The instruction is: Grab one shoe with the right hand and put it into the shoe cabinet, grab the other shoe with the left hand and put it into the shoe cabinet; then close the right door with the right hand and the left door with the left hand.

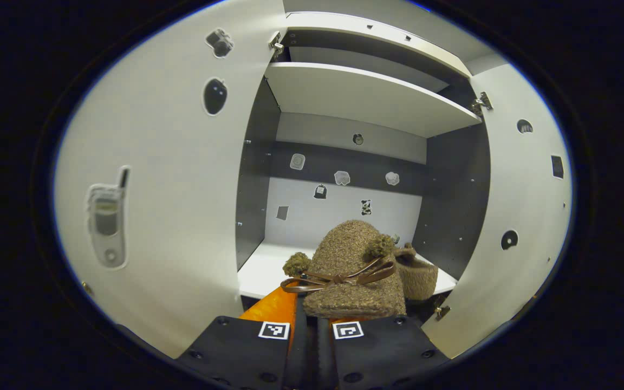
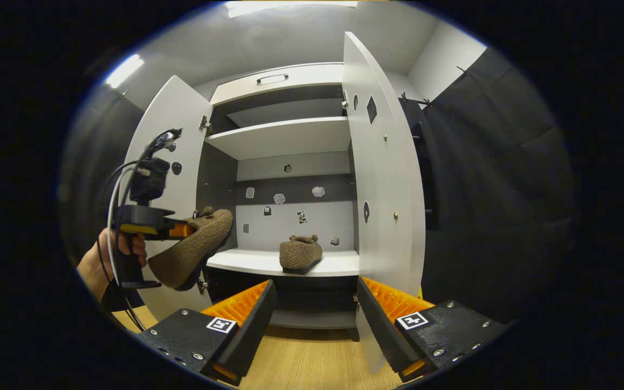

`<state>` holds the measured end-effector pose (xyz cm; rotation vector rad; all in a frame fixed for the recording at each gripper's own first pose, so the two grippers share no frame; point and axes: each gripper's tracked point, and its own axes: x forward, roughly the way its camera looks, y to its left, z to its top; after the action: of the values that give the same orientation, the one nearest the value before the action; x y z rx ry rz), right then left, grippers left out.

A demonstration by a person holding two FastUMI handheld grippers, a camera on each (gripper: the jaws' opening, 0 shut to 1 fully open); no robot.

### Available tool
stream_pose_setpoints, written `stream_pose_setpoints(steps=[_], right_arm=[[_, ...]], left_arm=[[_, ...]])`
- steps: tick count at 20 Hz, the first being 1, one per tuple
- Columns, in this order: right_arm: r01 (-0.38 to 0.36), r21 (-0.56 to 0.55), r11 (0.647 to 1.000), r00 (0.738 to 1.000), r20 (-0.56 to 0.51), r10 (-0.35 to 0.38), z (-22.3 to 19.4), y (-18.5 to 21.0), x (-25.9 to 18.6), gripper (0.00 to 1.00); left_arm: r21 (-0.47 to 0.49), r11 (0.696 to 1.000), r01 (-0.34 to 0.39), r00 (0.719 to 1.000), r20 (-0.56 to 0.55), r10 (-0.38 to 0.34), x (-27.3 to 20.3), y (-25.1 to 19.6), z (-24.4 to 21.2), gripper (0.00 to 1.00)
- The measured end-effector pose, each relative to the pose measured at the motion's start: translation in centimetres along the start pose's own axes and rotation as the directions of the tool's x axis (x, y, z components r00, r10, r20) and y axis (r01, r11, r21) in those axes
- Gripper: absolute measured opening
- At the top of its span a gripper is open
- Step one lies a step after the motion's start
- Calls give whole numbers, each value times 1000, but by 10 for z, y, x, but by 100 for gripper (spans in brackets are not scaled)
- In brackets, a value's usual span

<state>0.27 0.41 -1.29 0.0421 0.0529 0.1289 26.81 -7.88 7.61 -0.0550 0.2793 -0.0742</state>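
One shoe [image 2: 300, 253] is already set on the cabinet shelf [image 2: 247, 262]. The second shoe [image 1: 352, 276] is clenched in the left gripper [image 1: 312, 330], not yet shelved; the right gripper [image 2: 314, 319] is released. Both doors remain open.

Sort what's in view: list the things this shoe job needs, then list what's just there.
Needed:
held shoe, in the left gripper
shelved shoe
cabinet shelf
left door
right door
right gripper, open, holding nothing

Just there:
stickers on the back panel and doors
upper shelf
wooden floor
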Motion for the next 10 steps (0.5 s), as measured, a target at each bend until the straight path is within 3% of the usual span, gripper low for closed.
stream_pose_setpoints(steps=[6, 10], right_arm=[[6, 15, 1000, 1000, 2, -6, 4, 0, -3, 92], [14, 6, 1000, 1000, -11, -14, 1, -4, -2, 92]], left_arm=[[-3, 999, -37, 992, -122, 36, 125, -7, -6, 15], [91, 993, -70, 968, -233, 90, 177, 2, -39, 17]])
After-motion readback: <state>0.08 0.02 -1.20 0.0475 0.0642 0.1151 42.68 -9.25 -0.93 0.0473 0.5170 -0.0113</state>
